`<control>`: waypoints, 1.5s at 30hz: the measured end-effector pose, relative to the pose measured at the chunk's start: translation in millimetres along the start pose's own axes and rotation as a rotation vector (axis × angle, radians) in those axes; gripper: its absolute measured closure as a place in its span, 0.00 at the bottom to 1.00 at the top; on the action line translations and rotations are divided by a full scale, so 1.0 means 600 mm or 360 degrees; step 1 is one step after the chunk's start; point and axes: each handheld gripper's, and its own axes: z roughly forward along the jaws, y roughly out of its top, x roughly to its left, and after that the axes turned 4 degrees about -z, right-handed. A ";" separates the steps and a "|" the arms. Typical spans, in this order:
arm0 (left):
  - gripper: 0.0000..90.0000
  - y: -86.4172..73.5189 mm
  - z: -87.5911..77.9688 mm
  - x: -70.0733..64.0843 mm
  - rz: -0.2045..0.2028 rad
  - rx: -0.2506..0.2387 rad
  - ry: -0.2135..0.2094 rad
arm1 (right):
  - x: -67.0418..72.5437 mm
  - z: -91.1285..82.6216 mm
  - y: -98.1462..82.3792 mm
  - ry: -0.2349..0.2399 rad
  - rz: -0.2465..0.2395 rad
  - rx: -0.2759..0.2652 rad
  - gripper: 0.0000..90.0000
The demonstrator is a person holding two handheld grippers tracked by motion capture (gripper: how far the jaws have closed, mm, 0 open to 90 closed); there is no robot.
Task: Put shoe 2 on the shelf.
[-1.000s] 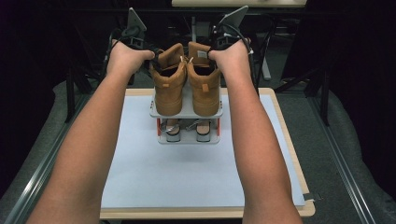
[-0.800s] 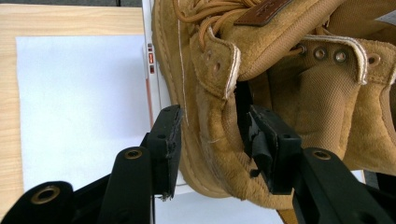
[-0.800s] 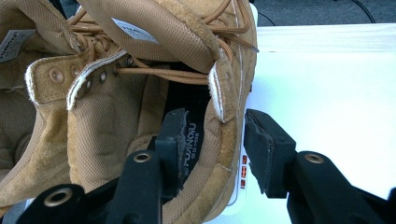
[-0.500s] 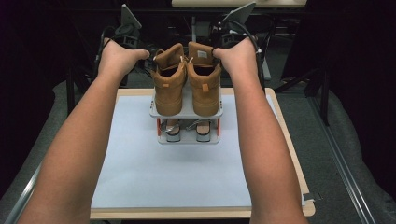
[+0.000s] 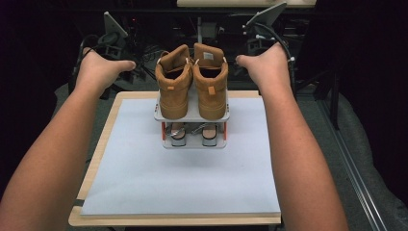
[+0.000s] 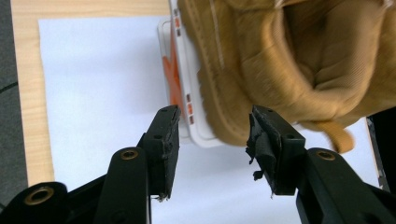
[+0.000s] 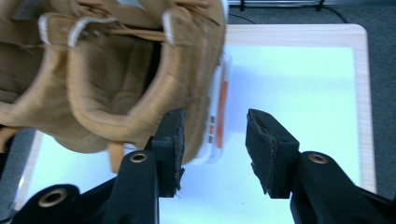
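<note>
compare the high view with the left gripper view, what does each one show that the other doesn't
High view: both hands, left and right, apart from the two tan boots, and a second pair of shoes on the rack's lower shelf. Left gripper view: the left gripper, jaws open and empty, beside one boot's heel. Both: boots, grey rack, white mat.
</note>
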 end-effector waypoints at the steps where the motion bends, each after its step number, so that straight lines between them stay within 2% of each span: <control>1: 0.59 -0.003 0.000 0.005 0.0002 0.0003 0.0002 | -0.004 0.000 -0.003 0.0000 -0.0008 0.0001 0.63; 5: 0.59 -0.012 0.003 0.021 0.0011 0.0020 0.0000 | -0.017 0.006 -0.016 -0.0021 -0.0020 0.0026 0.62; 11: 0.60 -0.030 0.014 0.033 0.0068 0.0054 -0.0003 | -0.033 0.026 -0.037 -0.0015 -0.0043 0.0065 0.63; 15: 0.60 -0.044 0.024 0.041 0.0085 0.0073 -0.0016 | -0.051 0.041 -0.052 -0.0012 -0.0030 0.0098 0.63; 20: 0.60 -0.061 0.034 0.055 0.0104 0.0091 -0.0035 | -0.066 0.053 -0.075 -0.0001 -0.0051 0.0129 0.63; 25: 0.60 -0.080 0.048 0.069 0.0119 0.0105 -0.0040 | -0.063 0.061 -0.097 0.0024 -0.0113 0.0147 0.63; 26: 0.60 -0.087 0.054 0.073 0.0127 0.0114 -0.0039 | -0.061 0.069 -0.112 0.0047 -0.0149 0.0155 0.63; 30: 0.60 -0.102 0.065 0.079 0.0147 0.0111 -0.0040 | -0.061 0.079 -0.129 0.0045 -0.0193 0.0170 0.63; 32: 0.61 -0.115 0.075 0.084 0.0164 0.0127 -0.0055 | -0.061 0.087 -0.144 0.0050 -0.0223 0.0182 0.63; 37: 0.60 -0.151 0.106 0.093 0.0228 0.0165 -0.0036 | -0.063 0.105 -0.179 0.0100 -0.0269 0.0186 0.63; 38: 0.60 -0.151 0.106 0.093 0.0228 0.0165 -0.0036 | -0.064 0.108 -0.185 0.0103 -0.0281 0.0187 0.62; 41: 0.58 -0.180 0.131 0.097 0.0266 0.0190 -0.0024 | -0.064 0.122 -0.207 0.0115 -0.0314 0.0180 0.61; 44: 0.57 -0.207 0.152 0.100 0.0276 0.0216 -0.0085 | -0.065 0.138 -0.230 0.0124 -0.0345 0.0181 0.60; 45: 0.57 -0.213 0.157 0.101 0.0284 0.0225 -0.0086 | -0.066 0.148 -0.244 0.0137 -0.0365 0.0195 0.60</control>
